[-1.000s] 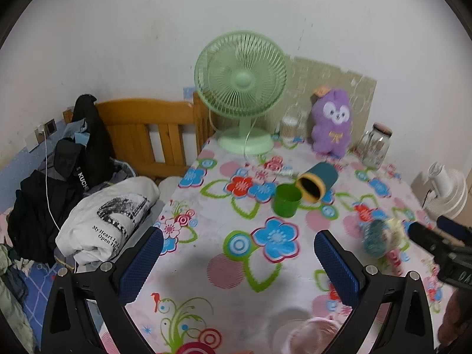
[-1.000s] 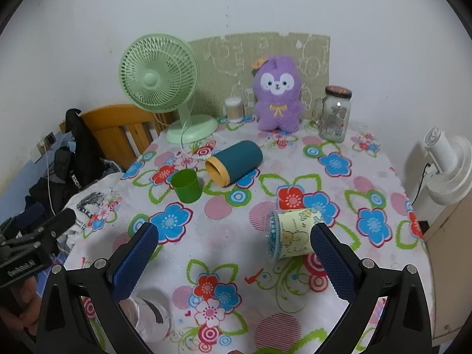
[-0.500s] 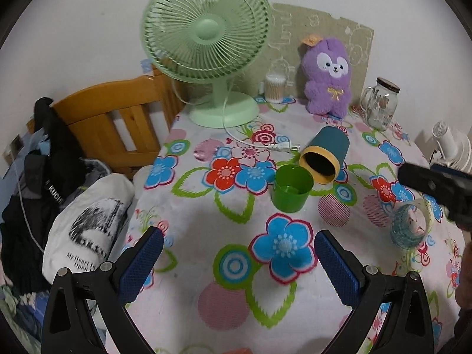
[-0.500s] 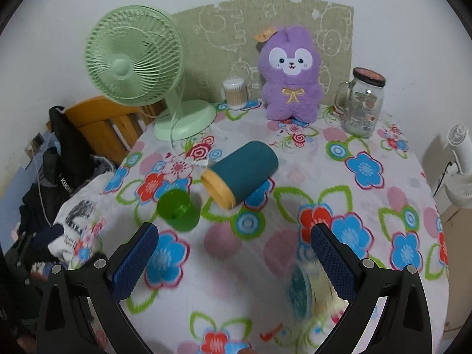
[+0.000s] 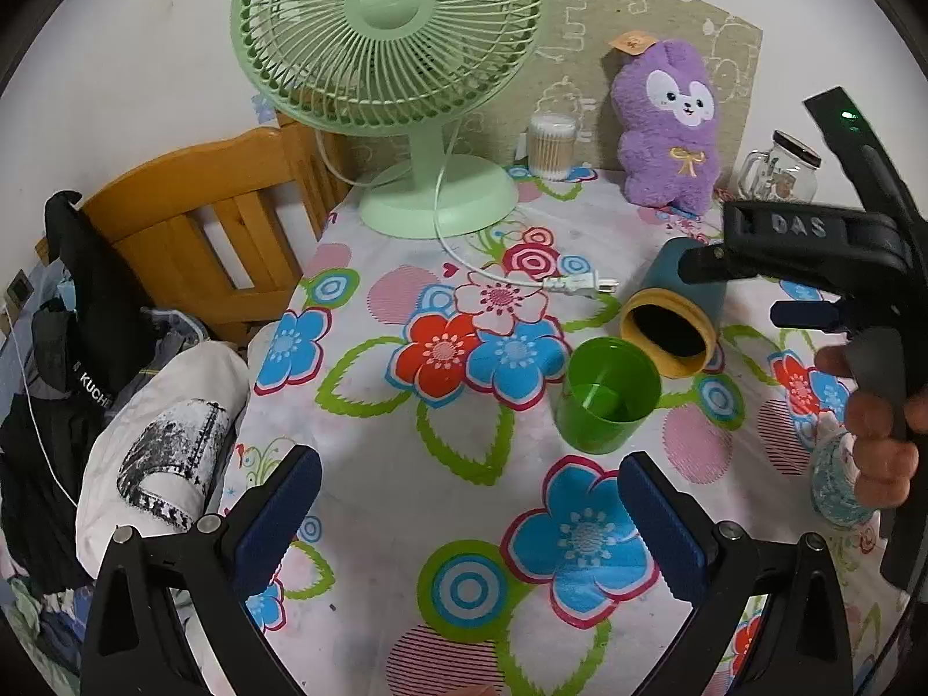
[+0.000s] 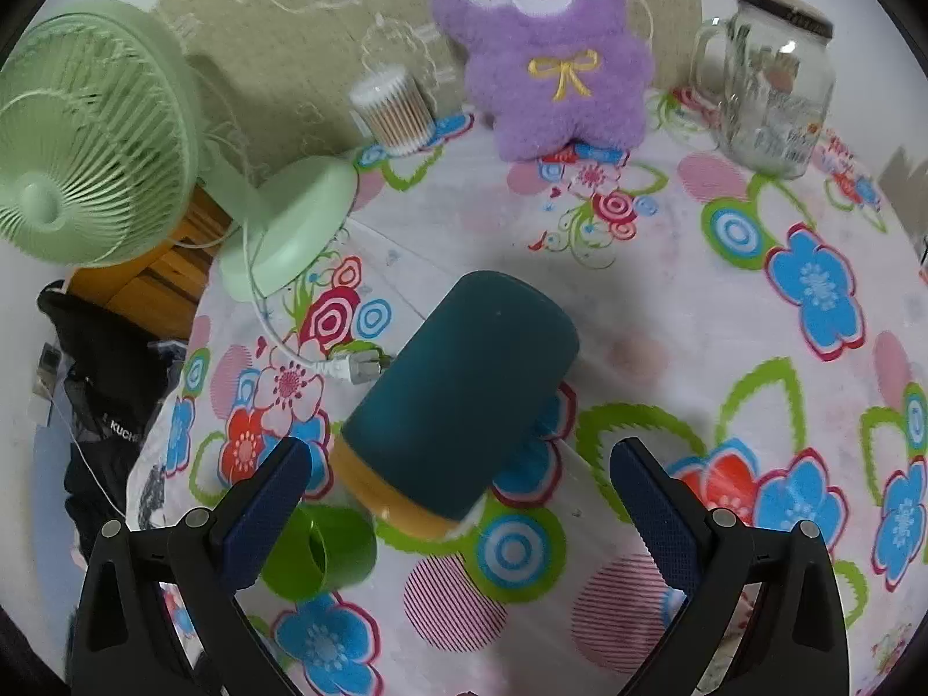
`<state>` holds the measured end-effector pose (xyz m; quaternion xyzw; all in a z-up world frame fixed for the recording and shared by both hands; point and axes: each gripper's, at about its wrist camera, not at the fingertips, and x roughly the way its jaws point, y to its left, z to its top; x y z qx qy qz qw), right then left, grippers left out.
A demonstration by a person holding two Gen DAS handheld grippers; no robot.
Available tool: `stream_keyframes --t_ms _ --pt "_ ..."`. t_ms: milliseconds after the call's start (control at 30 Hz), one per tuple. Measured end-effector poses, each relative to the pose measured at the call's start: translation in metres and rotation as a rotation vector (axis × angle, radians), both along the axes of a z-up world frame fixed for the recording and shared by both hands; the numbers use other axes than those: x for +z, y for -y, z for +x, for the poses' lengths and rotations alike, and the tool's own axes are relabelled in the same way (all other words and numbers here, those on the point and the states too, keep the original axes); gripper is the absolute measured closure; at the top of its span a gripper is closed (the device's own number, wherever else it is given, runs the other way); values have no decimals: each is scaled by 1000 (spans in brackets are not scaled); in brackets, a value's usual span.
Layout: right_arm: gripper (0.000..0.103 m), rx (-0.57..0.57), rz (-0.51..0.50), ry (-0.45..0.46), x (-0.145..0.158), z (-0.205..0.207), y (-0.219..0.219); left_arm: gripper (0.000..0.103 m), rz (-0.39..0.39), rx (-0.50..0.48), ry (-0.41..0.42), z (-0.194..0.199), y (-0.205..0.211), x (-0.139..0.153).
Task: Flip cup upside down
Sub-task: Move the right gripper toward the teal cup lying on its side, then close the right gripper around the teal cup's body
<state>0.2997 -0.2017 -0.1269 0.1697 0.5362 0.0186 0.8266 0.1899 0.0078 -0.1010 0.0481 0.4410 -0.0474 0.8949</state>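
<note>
A teal cup with a yellow rim [image 6: 458, 412] lies on its side on the flowered tablecloth [image 6: 667, 313], mouth toward me; it also shows in the left wrist view [image 5: 675, 325]. A green cup [image 5: 606, 394] stands upright beside it, seen low left in the right wrist view [image 6: 325, 551]. My right gripper [image 6: 458, 487] is open, its fingers either side of the teal cup's rim end, above it. My left gripper [image 5: 464, 510] is open and empty, just in front of the green cup. The right gripper's body and the hand holding it [image 5: 870, 348] show at the right of the left wrist view.
A green desk fan [image 5: 400, 58] with its loose cord and plug [image 5: 574, 284] stands at the back left. A purple plush toy [image 6: 551, 46], a cotton swab box [image 6: 394, 110] and a glass jar [image 6: 765, 75] line the back. A patterned cup [image 5: 835, 481] lies at right. A wooden chair [image 5: 220, 220] stands left.
Both grippers have moved forward and lower over the table. The right gripper has closed in on the teal cup; the left has neared the green cup. The cups have not moved.
</note>
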Motion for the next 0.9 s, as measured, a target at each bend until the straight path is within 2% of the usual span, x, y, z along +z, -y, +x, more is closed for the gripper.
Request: stream_keyframes --t_ms 233,300,533,633,767,900 --pt "3 -1 -52 -41 -11 27 -11 0 -9 20 5 -1 -8 0" --pt "15 5 -53 -64 -17 32 -12 0 -11 20 4 -3 -10 -1" --pt "25 29 -22 -47 -17 32 -13 0 -26 29 -1 -16 -17 -4" --pt "35 46 2 -34 -10 26 -11 0 -43 33 1 -24 -20 -4" --pt "60 87 -4 -6 5 17 -14 0 -69 37 8 -34 -22 -2" --pt "58 116 -64 -7 7 20 -25 0 -91 36 8 -41 -19 -3"
